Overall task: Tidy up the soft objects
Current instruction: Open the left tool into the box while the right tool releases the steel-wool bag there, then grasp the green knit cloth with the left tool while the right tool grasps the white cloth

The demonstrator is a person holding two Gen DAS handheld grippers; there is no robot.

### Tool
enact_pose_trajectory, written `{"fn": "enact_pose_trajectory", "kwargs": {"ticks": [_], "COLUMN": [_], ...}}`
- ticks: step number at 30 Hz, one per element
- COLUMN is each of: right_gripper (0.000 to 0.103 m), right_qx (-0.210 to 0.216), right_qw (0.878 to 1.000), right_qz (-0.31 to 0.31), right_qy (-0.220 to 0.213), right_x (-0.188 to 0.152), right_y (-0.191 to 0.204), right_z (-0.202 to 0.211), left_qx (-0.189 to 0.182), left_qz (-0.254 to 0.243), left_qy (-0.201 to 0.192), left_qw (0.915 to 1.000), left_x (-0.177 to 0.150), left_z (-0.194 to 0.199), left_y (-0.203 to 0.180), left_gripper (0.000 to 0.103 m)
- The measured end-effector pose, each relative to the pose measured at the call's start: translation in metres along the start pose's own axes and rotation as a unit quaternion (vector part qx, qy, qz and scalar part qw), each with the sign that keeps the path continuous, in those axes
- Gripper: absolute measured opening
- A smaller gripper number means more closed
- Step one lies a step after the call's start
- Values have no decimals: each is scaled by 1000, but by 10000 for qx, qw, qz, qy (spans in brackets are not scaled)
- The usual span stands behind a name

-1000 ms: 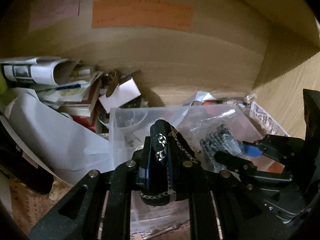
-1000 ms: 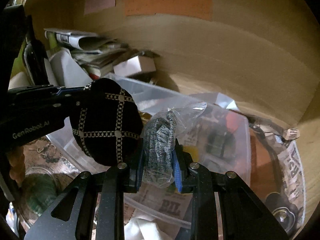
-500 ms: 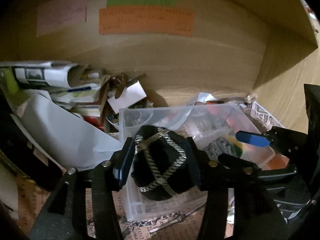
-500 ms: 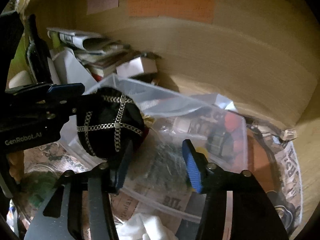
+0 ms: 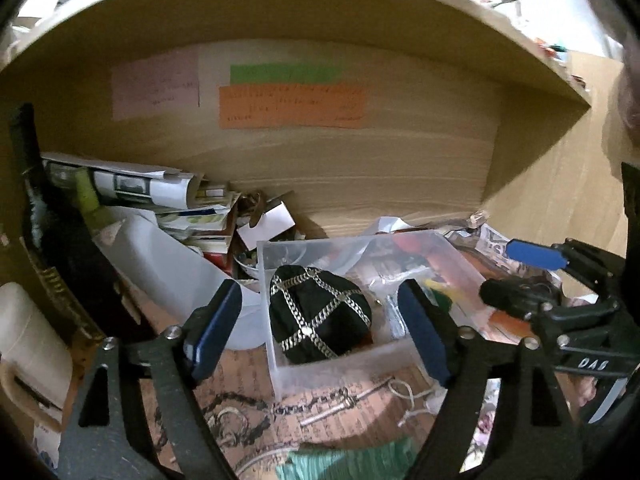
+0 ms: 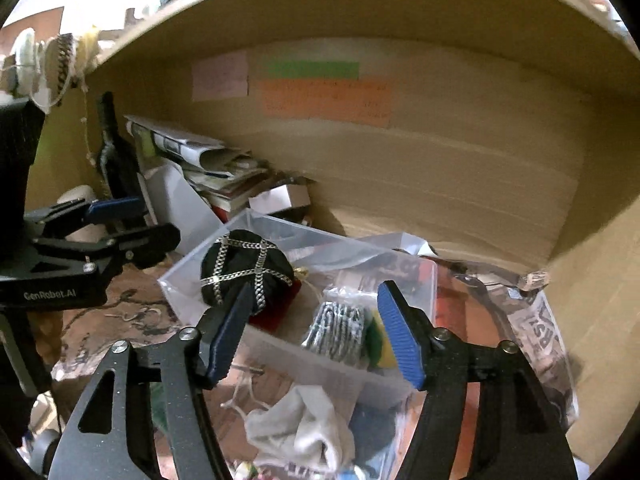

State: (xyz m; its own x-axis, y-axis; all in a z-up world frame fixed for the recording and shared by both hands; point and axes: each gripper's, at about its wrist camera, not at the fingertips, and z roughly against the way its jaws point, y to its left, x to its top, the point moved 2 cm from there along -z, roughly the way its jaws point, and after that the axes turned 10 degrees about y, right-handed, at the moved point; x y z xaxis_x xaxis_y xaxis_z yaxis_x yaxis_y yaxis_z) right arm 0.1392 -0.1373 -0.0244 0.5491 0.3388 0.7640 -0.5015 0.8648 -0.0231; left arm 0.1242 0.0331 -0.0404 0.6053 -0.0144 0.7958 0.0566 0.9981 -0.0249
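Observation:
A black soft ball with silver chain netting [image 5: 318, 314] lies in the near left corner of a clear plastic bin [image 5: 340, 370] on the shelf; it also shows in the right wrist view [image 6: 246, 266]. A grey knitted item in a clear bag [image 6: 340, 330] lies in the same bin [image 6: 320, 360], right of the ball. My left gripper [image 5: 320, 336] is open and empty, pulled back in front of the bin. My right gripper [image 6: 316, 340] is open and empty, just before the bin's near wall.
Stacked papers and books [image 5: 168, 200] and a dark bottle [image 5: 44, 208] stand at the left of the wooden shelf. A small white box [image 5: 266, 224] sits behind the bin. A white cloth [image 6: 304, 428] and a green cloth [image 5: 352, 460] lie in front. Plastic-wrapped newspaper [image 6: 536, 336] lies right.
Both grippers opened and let go: the chain ball and the bagged grey item dropped into the bin. Both grippers then drew back from it.

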Motion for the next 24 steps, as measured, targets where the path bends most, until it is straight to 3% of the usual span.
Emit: {"fn": "enact_pose_trajectory", "kwargs": {"ticks": [8, 24], "right_gripper": [72, 73], "right_qx": [60, 165], "right_qw": [9998, 9953], "right_qz": [-204, -565], "right_qy": [-63, 775], "right_x": [-27, -82], "right_y": [1, -7], "right_z": [20, -19], "left_qx": [-166, -107], "left_qz": [37, 487], "left_qy": [297, 1320], "left_qw": [9994, 9900], "left_x": [-35, -114], "left_z": [3, -24], "left_y": [-9, 1], "left_gripper": [89, 93]}}
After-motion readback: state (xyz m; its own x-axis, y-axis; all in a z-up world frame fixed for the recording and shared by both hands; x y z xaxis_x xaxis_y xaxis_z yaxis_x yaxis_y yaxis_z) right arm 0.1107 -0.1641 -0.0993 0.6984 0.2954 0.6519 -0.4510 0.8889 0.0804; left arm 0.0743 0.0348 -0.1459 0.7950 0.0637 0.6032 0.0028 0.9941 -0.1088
